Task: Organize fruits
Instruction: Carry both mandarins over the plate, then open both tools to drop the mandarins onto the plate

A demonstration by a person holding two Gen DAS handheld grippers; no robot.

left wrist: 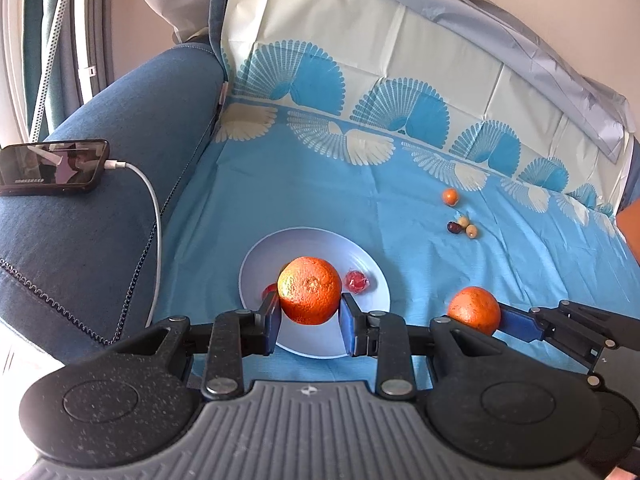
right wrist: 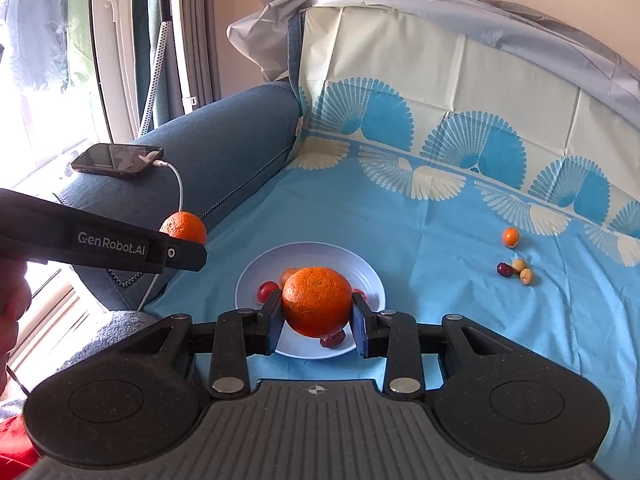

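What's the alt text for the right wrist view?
The right claw grips a large orange above a pale blue plate holding small red fruits, on a blue patterned cloth. At left, the left claw holds a second orange; small loose fruits lie at right.
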